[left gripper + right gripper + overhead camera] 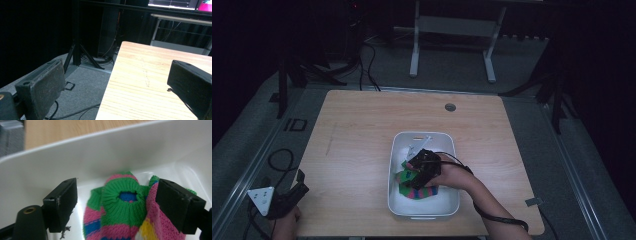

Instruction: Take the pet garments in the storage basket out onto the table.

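High view looks down on the table (362, 130); right gripper view sits close inside the tub (100, 152).

one white tub (398, 150) on one wooden table (357, 130); two striped knitted socks (120, 207) inside, as far as can be told; two grippers, left (297, 184) and right (416, 170).

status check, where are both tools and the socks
Right tool open, down in the white tub, jaws either side of the striped socks, not clamped. Left tool open, idle at the table corner. Nothing in the way.

Right hand-held gripper (414, 172) over striped knitwear (412, 189) inside white tub (447, 205); wooden table (357, 130)
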Tool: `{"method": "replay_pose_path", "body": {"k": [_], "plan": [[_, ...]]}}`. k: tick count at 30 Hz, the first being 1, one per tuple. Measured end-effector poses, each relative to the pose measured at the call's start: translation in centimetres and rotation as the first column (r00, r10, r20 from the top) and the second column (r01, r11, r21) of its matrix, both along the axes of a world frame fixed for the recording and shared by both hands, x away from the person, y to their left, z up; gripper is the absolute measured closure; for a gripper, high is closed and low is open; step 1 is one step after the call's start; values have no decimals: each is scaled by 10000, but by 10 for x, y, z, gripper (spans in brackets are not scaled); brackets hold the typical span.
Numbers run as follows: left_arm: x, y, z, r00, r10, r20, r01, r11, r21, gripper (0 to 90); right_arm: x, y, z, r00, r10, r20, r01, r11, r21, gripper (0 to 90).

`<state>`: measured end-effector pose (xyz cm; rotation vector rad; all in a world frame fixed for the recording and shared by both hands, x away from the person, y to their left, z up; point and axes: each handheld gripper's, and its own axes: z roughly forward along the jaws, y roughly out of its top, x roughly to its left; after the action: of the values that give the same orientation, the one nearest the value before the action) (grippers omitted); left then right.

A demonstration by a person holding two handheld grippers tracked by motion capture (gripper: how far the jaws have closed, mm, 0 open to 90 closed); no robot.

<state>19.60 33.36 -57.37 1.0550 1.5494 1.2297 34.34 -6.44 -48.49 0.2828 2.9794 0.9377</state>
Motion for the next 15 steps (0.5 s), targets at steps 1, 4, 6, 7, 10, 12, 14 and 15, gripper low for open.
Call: {"method": "replay_pose_path", "body": {"k": [1,4,6,7,10,12,14,15], "plan": [[0,0,0,10000,-4,-5,4,10000,-6,19,1,2,-4,10000,-86,22,87,9998,-166,176],[0,0,0,10000,-17,-13,17,10000,-5,19,4,6,-13,9998,-213,16,213,9979,-608,177],[0,0,0,10000,-20,-13,20,10000,1,18,4,9,-20,9998,-206,6,206,9959,-876,176],[0,0,0,10000,-23,-18,23,10000,1,19,3,10,-22,9999,-134,32,137,9951,-984,176],[0,0,0,10000,-15,-16,15,10000,6,19,1,12,-28,9999,-48,117,63,9904,-1384,175],[0,0,0,10000,-7,-19,7,10000,28,19,-1,14,-30,9998,8,184,23,9860,-1664,174],[0,0,0,10000,-6,-13,6,10000,35,19,-2,16,-34,9991,40,414,43,9800,-1990,173],[0,0,0,10000,-2,-10,2,10000,38,19,-2,17,-36,9990,61,437,34,9769,-2135,171]]}}
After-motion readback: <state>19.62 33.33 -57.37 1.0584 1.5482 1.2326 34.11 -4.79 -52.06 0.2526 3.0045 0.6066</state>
